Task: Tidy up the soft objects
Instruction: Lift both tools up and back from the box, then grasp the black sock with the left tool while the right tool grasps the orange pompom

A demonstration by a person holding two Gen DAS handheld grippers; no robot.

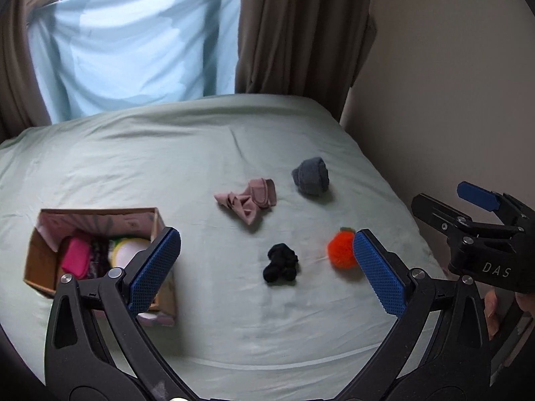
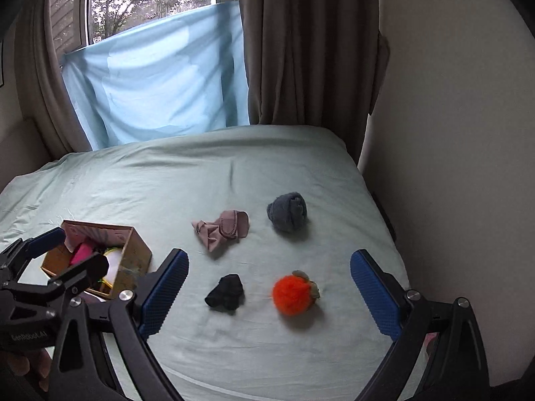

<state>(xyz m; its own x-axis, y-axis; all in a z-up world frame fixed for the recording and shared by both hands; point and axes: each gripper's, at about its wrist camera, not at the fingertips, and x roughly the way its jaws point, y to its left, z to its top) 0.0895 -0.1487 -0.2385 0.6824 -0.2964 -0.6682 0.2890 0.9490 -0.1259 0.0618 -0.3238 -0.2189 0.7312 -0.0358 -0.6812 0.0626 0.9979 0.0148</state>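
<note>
Four soft items lie on the pale green bed [image 1: 207, 153] [image 2: 187, 180]: a crumpled pink cloth [image 1: 249, 198] [image 2: 222, 229], a rolled grey-blue sock [image 1: 311, 176] [image 2: 288, 211], a black bundle [image 1: 280, 264] [image 2: 226, 291] and a fluffy orange ball [image 1: 341, 250] [image 2: 293, 294]. A cardboard box [image 1: 36, 260] [image 2: 132, 260] at the left holds a pink item and other soft things. My left gripper [image 1: 267, 267] hovers open above the bed, nothing between its fingers. My right gripper [image 2: 269, 292] is open too, with the black bundle and the orange ball in view between its fingers.
A wall [image 1: 451, 83] runs close along the bed's right edge. Brown curtains [image 2: 301, 50] and a light blue sheet [image 2: 160, 80] hang over the window behind the bed. The right gripper's body [image 1: 485, 234] shows at the left view's right edge.
</note>
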